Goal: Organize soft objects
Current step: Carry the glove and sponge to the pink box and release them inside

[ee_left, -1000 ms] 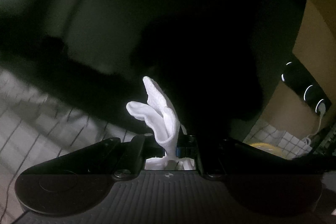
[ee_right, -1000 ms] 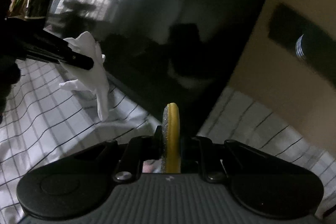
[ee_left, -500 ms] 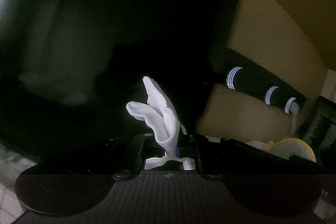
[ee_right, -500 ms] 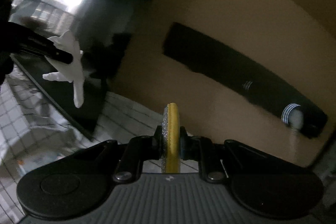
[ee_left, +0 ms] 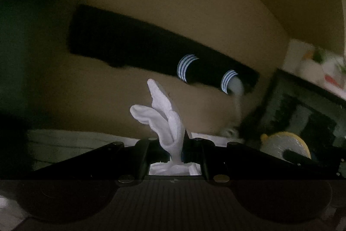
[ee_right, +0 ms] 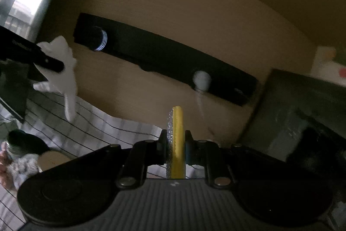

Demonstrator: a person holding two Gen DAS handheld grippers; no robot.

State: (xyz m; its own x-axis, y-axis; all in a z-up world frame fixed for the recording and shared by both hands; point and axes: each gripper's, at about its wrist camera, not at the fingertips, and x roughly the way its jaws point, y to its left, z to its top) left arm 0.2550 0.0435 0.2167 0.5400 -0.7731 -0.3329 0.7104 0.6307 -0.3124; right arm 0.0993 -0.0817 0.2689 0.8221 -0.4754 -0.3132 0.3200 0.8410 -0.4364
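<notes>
Glove [ee_left: 170, 120], white, cloth: pinched near its cuff between the closed jaws of the left gripper [ee_left: 177, 152], fingers splayed upward and forward, held in the air above the checked cloth [ee_right: 112, 129]. In the right wrist view the same glove hangs limp from the dark left tool at the far left.

Sponge [ee_right: 176, 144], yellow with a grey scouring face: clamped on edge between the closed jaws of the right gripper [ee_right: 175, 147], upright, well clear of the table. The left wrist view shows it as a round pad at lower right.

Surroundings: tan wall; a long black bar [ee_right: 164, 60] with ringed lights mounted on it; a dark box-like thing [ee_right: 302, 114] at the right, too blurred to name. Both views are smeared.

Step in hand, by judgement: carrying both soft items toward a place on the right side. Handling notes: the person should keep both grips firm, since the glove is held by a small fold and could slip; slow the sweep before lowering; keep the two tools apart so the dangling glove fingers do not snag the sponge; let go only once each item rests on something.
</notes>
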